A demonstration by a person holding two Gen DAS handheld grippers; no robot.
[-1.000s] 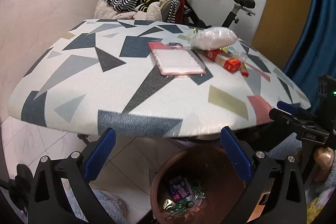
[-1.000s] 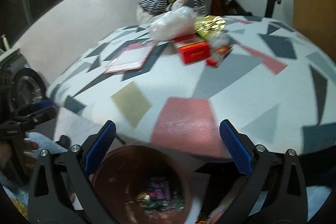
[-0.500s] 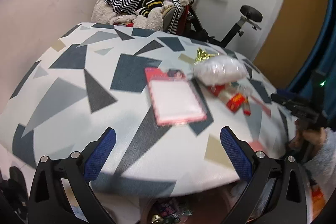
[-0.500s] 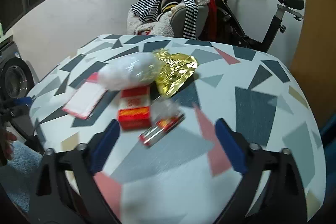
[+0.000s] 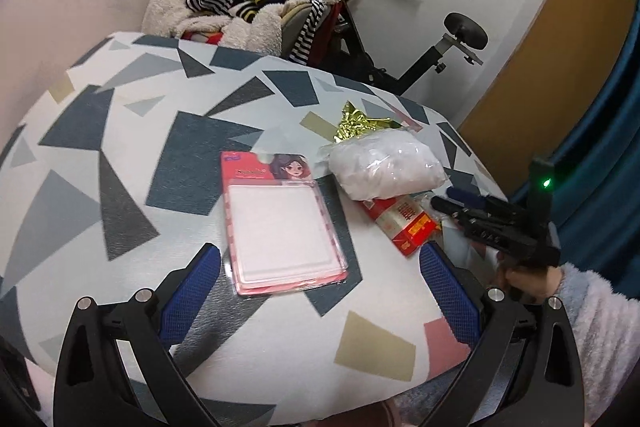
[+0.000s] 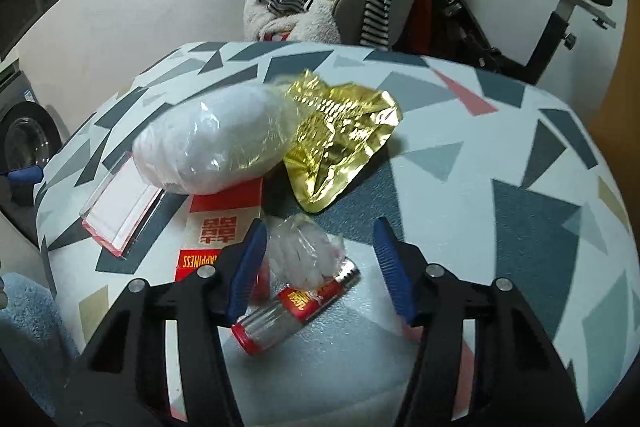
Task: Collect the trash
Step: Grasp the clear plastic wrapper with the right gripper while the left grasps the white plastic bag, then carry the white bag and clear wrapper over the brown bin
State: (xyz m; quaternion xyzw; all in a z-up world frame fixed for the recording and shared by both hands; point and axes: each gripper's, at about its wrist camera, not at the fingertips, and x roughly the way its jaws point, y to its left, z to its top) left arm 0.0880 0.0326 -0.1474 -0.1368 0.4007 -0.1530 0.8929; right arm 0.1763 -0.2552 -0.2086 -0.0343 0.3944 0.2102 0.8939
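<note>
Two tools spread wide, right tool (image 6: 320, 259) straddling crumpled clear wrapper (image 6: 304, 255), red lighter (image 6: 298, 307) lying diagonal, metal end far-right.

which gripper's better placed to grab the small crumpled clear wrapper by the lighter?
Right. The right gripper is open with the clear wrapper between its fingers. The left gripper is open over the pink blister pack.
</note>
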